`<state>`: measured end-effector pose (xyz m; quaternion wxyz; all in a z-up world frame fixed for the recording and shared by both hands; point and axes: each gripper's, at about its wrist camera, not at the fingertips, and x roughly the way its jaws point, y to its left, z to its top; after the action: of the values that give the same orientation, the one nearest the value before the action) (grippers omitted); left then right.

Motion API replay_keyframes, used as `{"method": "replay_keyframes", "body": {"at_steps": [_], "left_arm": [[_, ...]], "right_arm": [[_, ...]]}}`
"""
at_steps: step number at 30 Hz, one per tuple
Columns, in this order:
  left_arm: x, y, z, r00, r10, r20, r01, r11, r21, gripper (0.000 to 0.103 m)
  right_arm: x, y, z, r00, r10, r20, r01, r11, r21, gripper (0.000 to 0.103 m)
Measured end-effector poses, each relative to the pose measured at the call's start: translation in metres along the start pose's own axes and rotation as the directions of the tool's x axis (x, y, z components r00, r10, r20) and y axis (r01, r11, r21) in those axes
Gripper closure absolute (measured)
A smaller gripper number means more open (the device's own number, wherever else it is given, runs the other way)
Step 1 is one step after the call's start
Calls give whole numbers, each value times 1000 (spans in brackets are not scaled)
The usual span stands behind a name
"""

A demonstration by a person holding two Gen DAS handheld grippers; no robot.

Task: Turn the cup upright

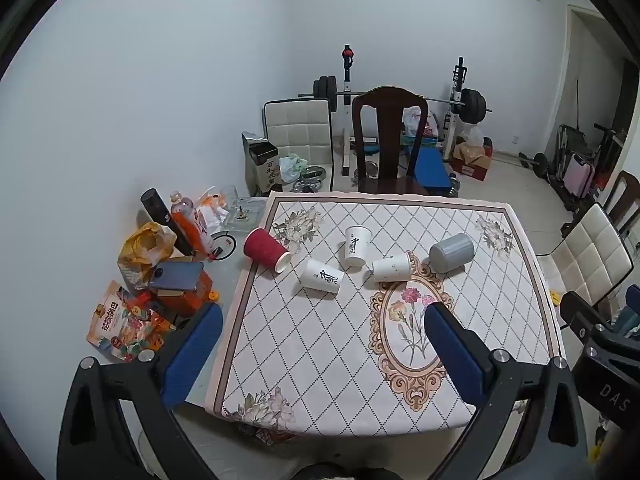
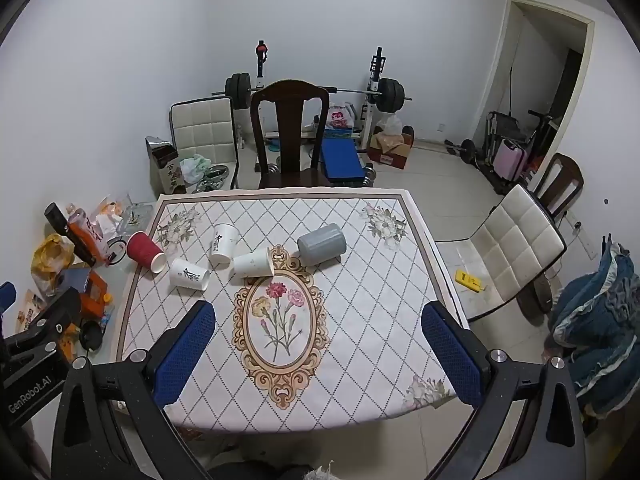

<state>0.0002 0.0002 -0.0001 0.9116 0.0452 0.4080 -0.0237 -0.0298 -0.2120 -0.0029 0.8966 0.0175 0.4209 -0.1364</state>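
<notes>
— Left wrist view?
— Left gripper [image 1: 324, 344] spread wide, holding nothing, above the tablecloth [image 1: 320, 360]. Red cup [image 1: 266, 249] lies tipped at the cloth's left edge.
— Right wrist view?
— Right gripper [image 2: 318, 346] also spread, empty; grey cup [image 2: 322, 243] lies sideways.

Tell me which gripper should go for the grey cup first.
Right, probably. The grey cup lies on its side toward the table's right, nearer the open right gripper; the left gripper, also open, faces the red cup side.
</notes>
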Motion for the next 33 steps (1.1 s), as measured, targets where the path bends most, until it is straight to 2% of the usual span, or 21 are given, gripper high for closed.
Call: {"method": "replay_keyframes", "body": {"at_steps": [1, 11, 19, 33], "left_arm": [[0, 0, 0, 1000, 2, 1, -2, 1000, 0, 0], [1, 1, 1, 1000, 3, 4, -3, 1000, -7, 0], [-2, -17, 9, 1000, -7, 9, 7, 1000, -8, 0], [-6, -17, 9, 1000, -13, 11, 13, 1000, -10, 0]], "right_arm": [[0, 1, 0, 1000, -21, -7, 21, 1000, -20, 0], [-1, 0, 2, 1000, -13, 0, 13, 1000, -12, 0], [-1, 3, 1, 1000, -24, 1, 24, 1000, -16, 0], [1, -4, 1, 1000, -29, 2, 29, 999, -15, 0]]}}
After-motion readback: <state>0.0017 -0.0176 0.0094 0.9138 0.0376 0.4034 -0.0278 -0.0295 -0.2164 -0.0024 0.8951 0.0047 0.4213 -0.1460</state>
